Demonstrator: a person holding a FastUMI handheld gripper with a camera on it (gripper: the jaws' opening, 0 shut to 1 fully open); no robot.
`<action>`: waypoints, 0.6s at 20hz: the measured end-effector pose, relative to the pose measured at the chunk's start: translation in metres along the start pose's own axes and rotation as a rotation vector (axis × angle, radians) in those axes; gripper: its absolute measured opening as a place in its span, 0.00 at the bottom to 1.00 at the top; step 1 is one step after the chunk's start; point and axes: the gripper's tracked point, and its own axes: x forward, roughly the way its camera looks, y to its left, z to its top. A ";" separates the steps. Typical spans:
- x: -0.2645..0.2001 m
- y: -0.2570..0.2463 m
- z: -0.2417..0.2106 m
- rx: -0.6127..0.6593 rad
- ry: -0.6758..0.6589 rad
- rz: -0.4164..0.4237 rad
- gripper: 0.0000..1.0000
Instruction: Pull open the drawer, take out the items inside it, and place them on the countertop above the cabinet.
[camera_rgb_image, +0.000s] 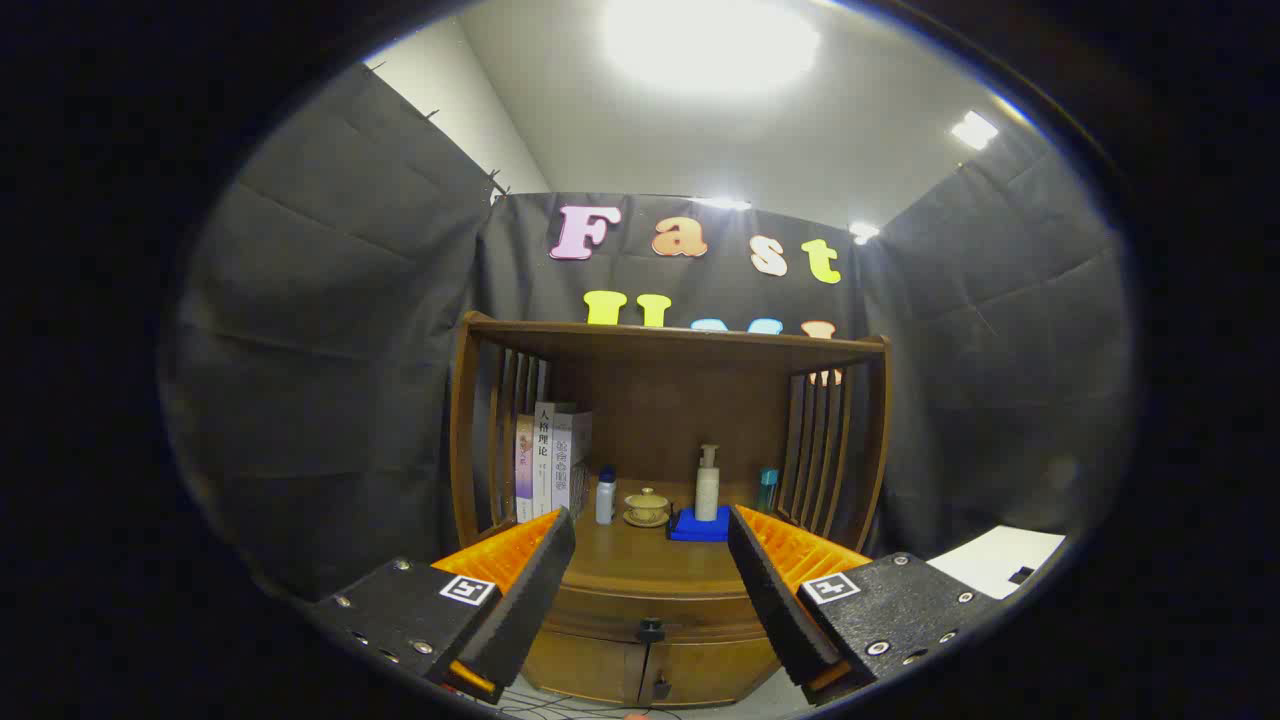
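Observation:
A wooden cabinet (660, 600) stands ahead of me against the booth wall. Its drawer (650, 612) is closed, with a small dark knob (650, 630) at the front middle, below and between my fingers. The countertop (645, 555) above the drawer lies beyond my fingertips. My gripper (650, 535) is open, some way back from the cabinet, with nothing between its fingers. What is inside the drawer is hidden.
On the countertop stand several books (550, 455) at the left, a small white bottle (605, 497), a yellow lidded cup on a saucer (646, 506), a pump bottle (707, 485) on a blue block (698, 526) and a teal object (767, 490). A shelf (670, 345) roofs it. Lower cabinet doors (640, 675) sit beneath.

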 end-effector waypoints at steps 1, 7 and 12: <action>0.001 -0.003 -0.002 0.019 0.004 -0.002 0.95; 0.004 -0.025 -0.005 0.092 0.010 -0.037 0.95; 0.005 -0.023 -0.007 0.100 0.013 -0.035 0.95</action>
